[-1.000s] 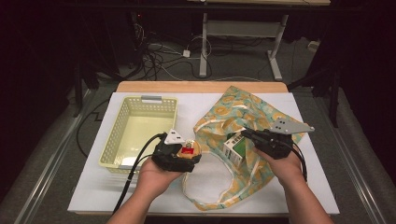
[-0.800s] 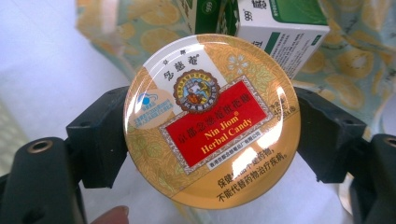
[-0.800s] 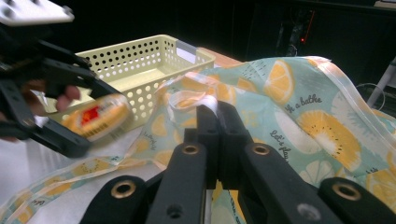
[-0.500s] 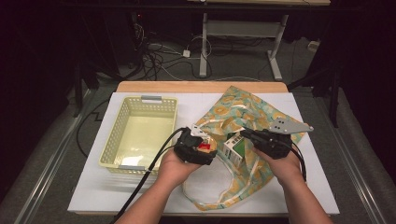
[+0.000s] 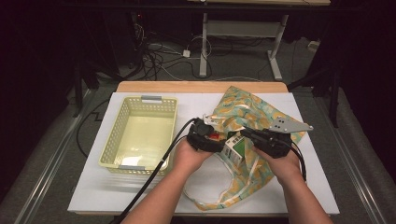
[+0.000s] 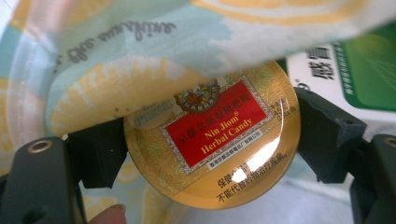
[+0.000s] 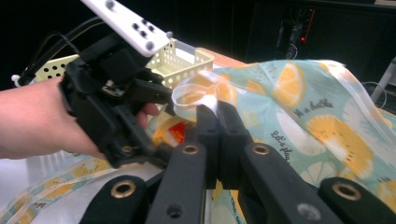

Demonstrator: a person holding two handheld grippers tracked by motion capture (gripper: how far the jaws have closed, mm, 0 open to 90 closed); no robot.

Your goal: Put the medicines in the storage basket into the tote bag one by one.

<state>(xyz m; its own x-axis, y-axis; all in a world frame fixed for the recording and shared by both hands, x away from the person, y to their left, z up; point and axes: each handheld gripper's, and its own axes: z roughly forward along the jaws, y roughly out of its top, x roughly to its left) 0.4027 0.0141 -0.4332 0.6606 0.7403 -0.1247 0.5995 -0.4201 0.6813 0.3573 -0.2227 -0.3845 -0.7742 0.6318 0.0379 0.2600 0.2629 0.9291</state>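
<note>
Left tongs (image 6: 205, 154) clamp the candy tin (image 6: 212, 135), right tongs (image 7: 217, 116) pinch the bag (image 7: 299, 107) rim; the tin could snag on cloth

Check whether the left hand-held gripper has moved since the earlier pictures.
Yes. In the high view the left hand-held gripper, shut on the candy tin, has gone right, away from the yellow basket and up to the bag.

Yellow basket (image 5: 140, 135) on white table (image 5: 308, 116)
</note>
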